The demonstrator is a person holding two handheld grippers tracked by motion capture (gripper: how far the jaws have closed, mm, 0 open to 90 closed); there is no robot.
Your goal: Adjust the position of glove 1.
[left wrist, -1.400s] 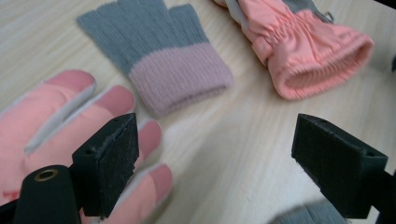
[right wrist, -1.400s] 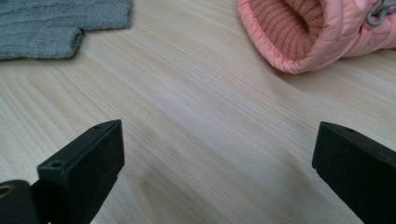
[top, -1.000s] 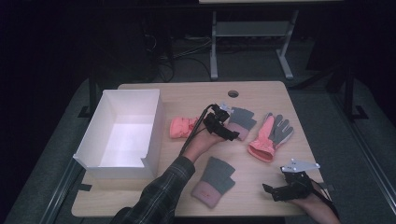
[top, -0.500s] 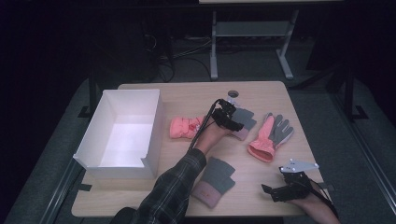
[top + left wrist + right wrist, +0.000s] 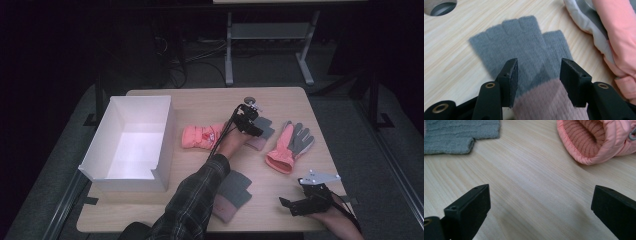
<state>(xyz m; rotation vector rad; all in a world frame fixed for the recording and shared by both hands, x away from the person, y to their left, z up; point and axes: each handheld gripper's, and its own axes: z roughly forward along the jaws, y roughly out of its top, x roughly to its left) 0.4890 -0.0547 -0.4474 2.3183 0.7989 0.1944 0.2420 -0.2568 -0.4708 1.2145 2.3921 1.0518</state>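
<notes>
A grey fingerless glove with a pink cuff lies flat on the table, fingers pointing away from me. My left gripper is low over it where grey meets pink. Its jaws have just been closing and stand half apart, with the glove's middle between them and no squeeze visible. From the high view, the left gripper is at the table's middle, on that grey glove. My right gripper rests near the front right edge. In its own view, the right gripper is wide open over bare wood.
A white open box stands at the left. A pink mitten lies beside it, and a pink-and-grey glove lies right of centre. A second grey fingerless glove is near the front edge. A cable hole sits at the back.
The left hand has slid right and down onto the grey fingerless glove, and its jaws have narrowed. The right hand has stayed put.
</notes>
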